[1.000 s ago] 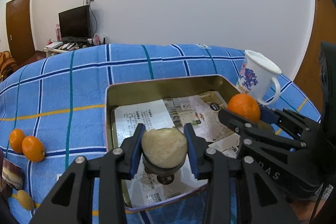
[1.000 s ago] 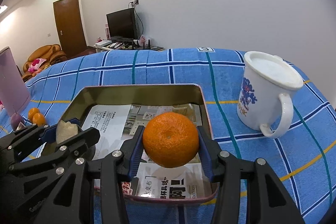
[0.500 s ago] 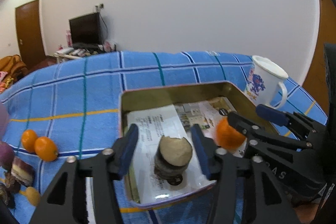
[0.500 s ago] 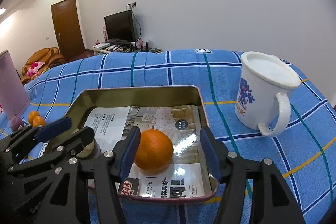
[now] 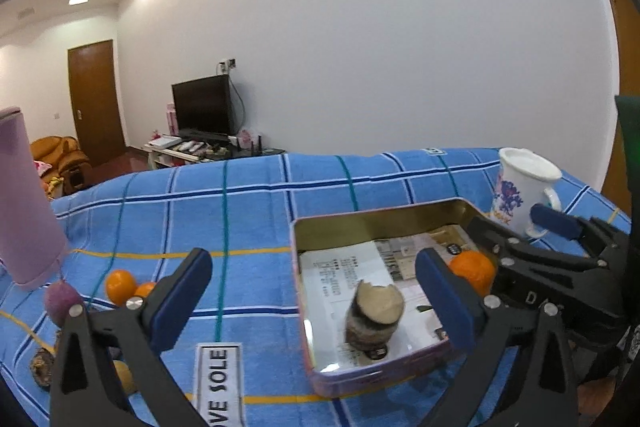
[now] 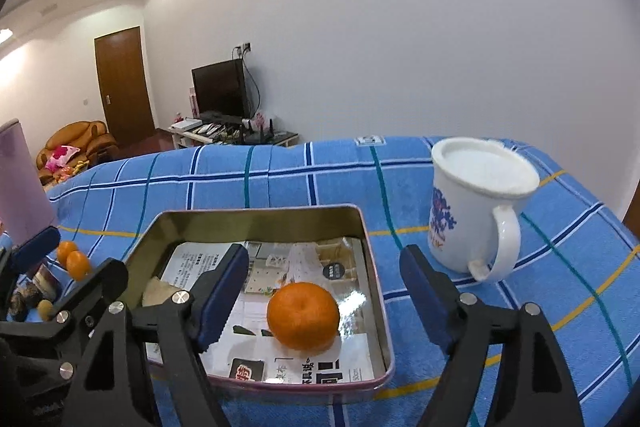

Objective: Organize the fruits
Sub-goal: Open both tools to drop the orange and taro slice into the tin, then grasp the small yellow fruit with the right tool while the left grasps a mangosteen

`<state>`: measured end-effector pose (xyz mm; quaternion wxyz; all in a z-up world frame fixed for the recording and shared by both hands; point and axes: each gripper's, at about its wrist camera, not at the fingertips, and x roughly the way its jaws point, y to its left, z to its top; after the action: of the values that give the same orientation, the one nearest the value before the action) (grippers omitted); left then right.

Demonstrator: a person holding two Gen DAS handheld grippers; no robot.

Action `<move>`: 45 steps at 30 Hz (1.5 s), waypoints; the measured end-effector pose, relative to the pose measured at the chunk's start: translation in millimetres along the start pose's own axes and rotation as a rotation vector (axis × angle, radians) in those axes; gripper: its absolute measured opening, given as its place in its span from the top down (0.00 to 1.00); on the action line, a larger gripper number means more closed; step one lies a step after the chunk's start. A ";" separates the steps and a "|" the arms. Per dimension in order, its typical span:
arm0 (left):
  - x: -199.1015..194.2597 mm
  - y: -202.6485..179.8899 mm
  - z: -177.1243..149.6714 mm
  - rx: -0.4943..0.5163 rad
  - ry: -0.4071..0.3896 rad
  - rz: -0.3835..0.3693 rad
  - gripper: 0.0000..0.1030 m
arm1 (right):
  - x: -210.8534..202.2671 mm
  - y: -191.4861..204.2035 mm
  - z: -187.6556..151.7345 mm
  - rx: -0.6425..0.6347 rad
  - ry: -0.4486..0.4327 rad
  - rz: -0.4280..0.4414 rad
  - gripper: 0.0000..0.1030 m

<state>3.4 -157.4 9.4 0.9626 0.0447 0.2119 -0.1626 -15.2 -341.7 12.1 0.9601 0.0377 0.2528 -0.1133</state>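
While our left gripper (image 5: 316,291) opens wide, gripping nothing, the cut brown fruit (image 5: 374,315), perhaps a kiwi, stands upright in the tin tray (image 6: 256,215) at its 3 o'clock. Our right gripper (image 6: 324,291) is opening too, and the orange (image 6: 303,315) lies free on the tray's paper between its parted jaws. We see a white mug (image 6: 476,211) at 2 o'clock.

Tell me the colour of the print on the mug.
Blue, with a little red lettering beneath, on the white mug; the right wrist view shows it best.

Both the left gripper (image 5: 316,291) and right gripper (image 6: 324,295) angle downward, jaws opening with nothing gripped.
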 end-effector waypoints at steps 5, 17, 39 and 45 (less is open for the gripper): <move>-4.1 8.7 -3.3 0.002 -0.009 0.052 0.00 | -4.8 3.6 -0.2 -0.013 -0.025 -0.021 0.23; -11.4 21.0 -8.9 -0.004 -0.004 0.089 0.00 | -10.1 2.9 -1.8 0.021 -0.041 -0.026 0.23; -31.0 57.3 -21.3 -0.051 0.030 0.121 0.00 | -18.9 32.6 -9.2 0.001 -0.032 0.003 0.23; -34.9 68.0 -24.5 -0.056 0.043 0.124 0.00 | -22.1 48.0 -11.8 -0.036 -0.031 0.003 0.23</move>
<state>-13.6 -79.1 3.1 0.9669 0.0341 0.2340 -0.0956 -28.1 -289.1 13.6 0.9646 0.0189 0.2397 -0.1080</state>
